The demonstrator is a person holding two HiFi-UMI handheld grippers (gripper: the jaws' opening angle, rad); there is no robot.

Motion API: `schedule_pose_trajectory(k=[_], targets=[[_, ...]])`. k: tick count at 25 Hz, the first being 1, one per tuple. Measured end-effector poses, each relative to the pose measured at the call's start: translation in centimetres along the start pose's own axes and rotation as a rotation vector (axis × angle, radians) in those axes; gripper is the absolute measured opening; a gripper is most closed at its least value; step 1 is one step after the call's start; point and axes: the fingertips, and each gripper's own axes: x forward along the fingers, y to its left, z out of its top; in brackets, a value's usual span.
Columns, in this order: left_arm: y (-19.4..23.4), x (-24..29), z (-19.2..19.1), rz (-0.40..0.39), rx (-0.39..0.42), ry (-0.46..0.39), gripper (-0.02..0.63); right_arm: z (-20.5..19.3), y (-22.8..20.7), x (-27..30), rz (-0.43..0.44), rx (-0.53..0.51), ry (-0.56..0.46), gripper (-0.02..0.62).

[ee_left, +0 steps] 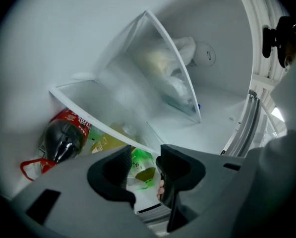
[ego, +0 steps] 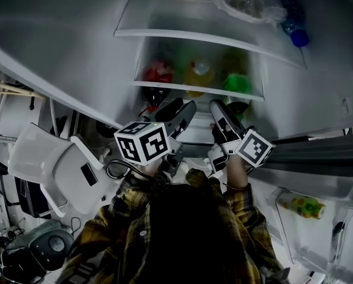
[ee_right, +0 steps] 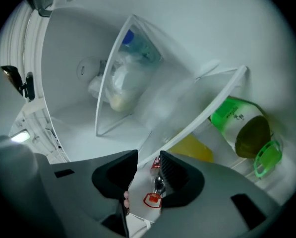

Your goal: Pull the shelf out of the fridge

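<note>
A: My left gripper (ego: pixel 181 106) and right gripper (ego: pixel 219 108) lie close side by side at the fridge (ego: pixel 64 40) mouth, jaws apart, pads on nothing. There is little room between the two. What blocks me?
B: The lower shelf (ego: pixel 194 90). Its white rim crosses just ahead of both.
A: Under it?
B: Packed. Cola (ego: pixel 158 73) left, yellow bottle (ego: pixel 200 73) middle, green bottle (ego: pixel 238 83) right, close together.
A: Above the rim I see an open band up to the upper shelf (ego: pixel 211 40). A gripper could pass there.
B: Yes, but that one carries bags (ego: pixel 247 2) and a blue-capped bottle (ego: pixel 295 35).
A: Sides?
B: A chair (ego: pixel 52 164) near your left. The open door (ego: pixel 306 235) flanks your right.
</note>
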Motion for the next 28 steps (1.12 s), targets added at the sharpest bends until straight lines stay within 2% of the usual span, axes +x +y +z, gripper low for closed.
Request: schedule_pose_trajectory(k=[5,12,17,28], targets=[[1.0,1.7,-0.3,0.002,-0.093,0.005,0.175,0.2,-1.5,0.8,-0.001,0.086,-0.006,0.132],[2.1,3.8,-0.1,-0.034,-0.252,-0.015,0.175,0.1,-3.1,1.6,0.002,0.171,-0.008,0.13],[2.8,4.5,0.1,-0.041,-0.318,-0.032,0.175,0.5,-3.1,2.2,0.033,0.207,-0.016,0.13],[4.3,6.1,1.3,-0.038,-0.398,-0.068,0.175,1.1,-3.7,4.7,0.056,0.251,-0.01,0.13]])
